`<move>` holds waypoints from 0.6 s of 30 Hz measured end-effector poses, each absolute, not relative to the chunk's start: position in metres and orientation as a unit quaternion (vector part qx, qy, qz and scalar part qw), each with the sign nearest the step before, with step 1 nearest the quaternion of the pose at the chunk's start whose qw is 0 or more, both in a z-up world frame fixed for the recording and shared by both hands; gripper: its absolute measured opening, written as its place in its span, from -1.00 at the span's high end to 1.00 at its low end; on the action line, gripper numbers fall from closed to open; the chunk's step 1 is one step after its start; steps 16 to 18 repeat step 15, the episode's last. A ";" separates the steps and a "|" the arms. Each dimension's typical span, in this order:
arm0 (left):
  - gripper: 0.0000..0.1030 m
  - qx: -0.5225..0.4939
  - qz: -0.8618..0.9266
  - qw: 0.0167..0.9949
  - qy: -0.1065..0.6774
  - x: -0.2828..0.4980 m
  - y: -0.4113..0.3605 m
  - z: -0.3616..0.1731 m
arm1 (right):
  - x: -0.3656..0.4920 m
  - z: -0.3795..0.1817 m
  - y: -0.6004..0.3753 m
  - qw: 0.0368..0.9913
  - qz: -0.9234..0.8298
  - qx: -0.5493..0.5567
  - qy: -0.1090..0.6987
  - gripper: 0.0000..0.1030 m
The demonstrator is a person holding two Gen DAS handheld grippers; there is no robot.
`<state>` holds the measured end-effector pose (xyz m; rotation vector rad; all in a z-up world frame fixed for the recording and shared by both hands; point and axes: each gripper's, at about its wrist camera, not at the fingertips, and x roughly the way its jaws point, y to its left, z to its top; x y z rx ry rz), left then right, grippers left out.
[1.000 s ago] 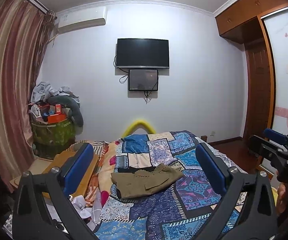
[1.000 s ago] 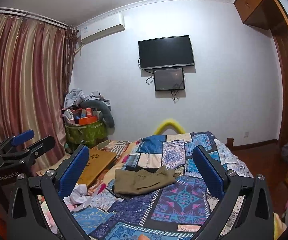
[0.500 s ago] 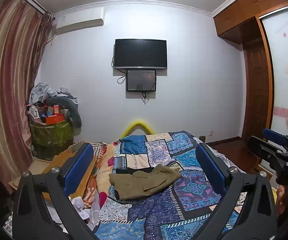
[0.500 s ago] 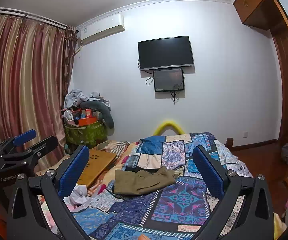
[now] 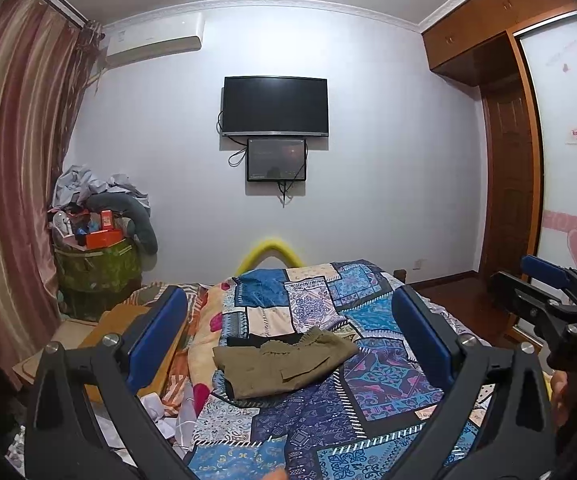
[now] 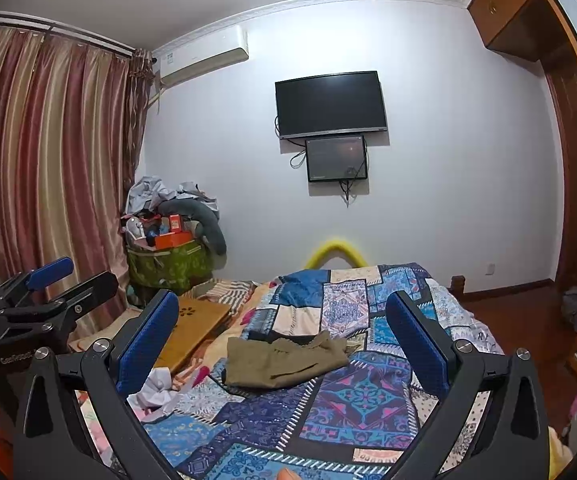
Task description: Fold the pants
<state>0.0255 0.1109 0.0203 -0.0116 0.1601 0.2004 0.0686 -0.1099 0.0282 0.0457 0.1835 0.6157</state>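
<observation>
Holding both hand-held grippers, left (image 5: 288,336) and right (image 6: 282,332), spread wide and empty, far from olive pants (image 5: 282,362) bunched mid-frame on patchwork bed (image 5: 368,392). Could grab quilt too.

The pants (image 5: 284,362) lie at frame centre on the bed (image 5: 372,396). A television (image 5: 275,106) hangs above on the far wall, a heaped basket (image 5: 96,272) stands at left, a wardrobe (image 5: 508,184) at right.

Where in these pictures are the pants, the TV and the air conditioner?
pants (image 5: 284,364), left wrist view, middle of the olive fabric.
TV (image 6: 330,104), right wrist view, centre of the dark screen.
air conditioner (image 5: 154,42), left wrist view, front panel.
</observation>
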 end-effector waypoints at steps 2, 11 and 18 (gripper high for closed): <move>-1.00 -0.003 0.100 0.992 0.082 0.026 0.112 0.020 | 0.069 0.028 -0.110 0.948 0.303 0.023 0.090 -1.00; -1.00 -0.002 0.097 0.991 0.090 0.031 0.115 0.017 | 0.070 0.026 -0.110 0.948 0.304 0.024 0.092 -1.00; -1.00 -0.002 0.093 0.991 0.093 0.033 0.116 0.014 | 0.069 0.026 -0.110 0.948 0.303 0.025 0.093 -1.00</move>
